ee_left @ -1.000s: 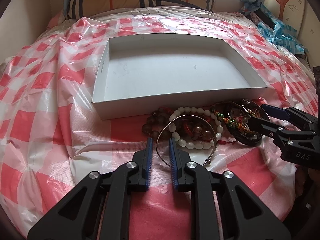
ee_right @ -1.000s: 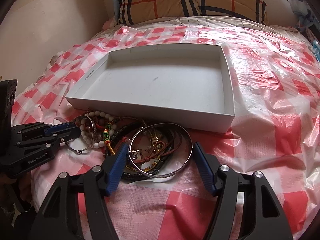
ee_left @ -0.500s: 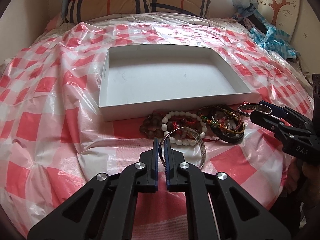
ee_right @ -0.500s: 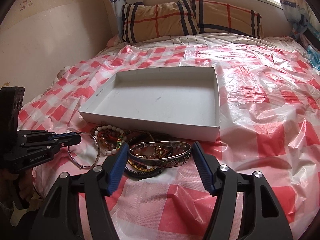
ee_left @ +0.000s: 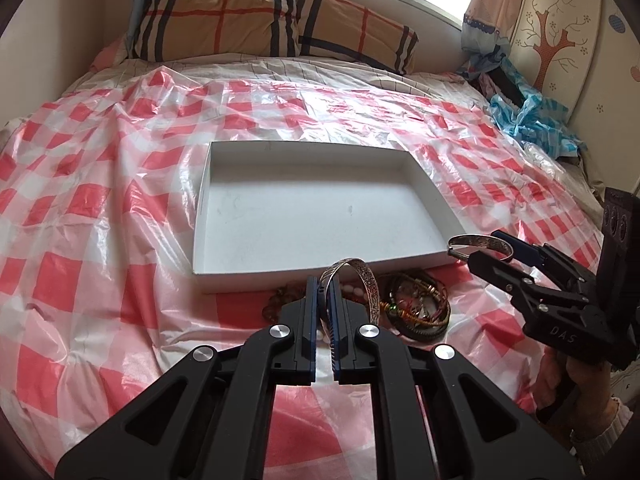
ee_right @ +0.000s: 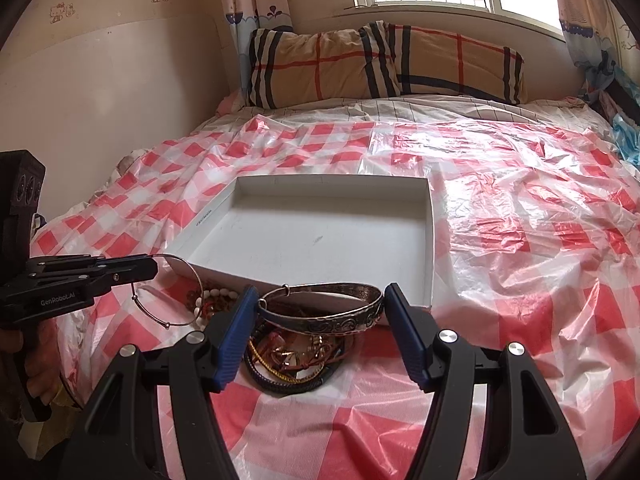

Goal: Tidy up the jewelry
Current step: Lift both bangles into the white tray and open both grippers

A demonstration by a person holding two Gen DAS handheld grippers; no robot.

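My left gripper (ee_left: 326,306) is shut on a thin silver wire bangle (ee_left: 368,284), held in the air; the bangle also shows in the right wrist view (ee_right: 170,292). My right gripper (ee_right: 320,316) is shut on a wide engraved silver bangle (ee_right: 320,312), held across its width above the bed; it also shows in the left wrist view (ee_left: 478,242). An empty white shallow box (ee_left: 320,212) lies on the bed just beyond both. A pile of bead, cord and leather bracelets (ee_right: 288,360) lies below the grippers in front of the box.
The bed is covered with a crinkled red-and-white checked plastic sheet (ee_left: 100,220). Plaid pillows (ee_right: 380,64) lie at the head under a window. A wall runs along the left (ee_right: 100,100). Blue clothes (ee_left: 528,120) are heaped at the right edge.
Both grippers have closed on their bangles and lifted them up off the pile. The views have risen and pulled back from the bed.
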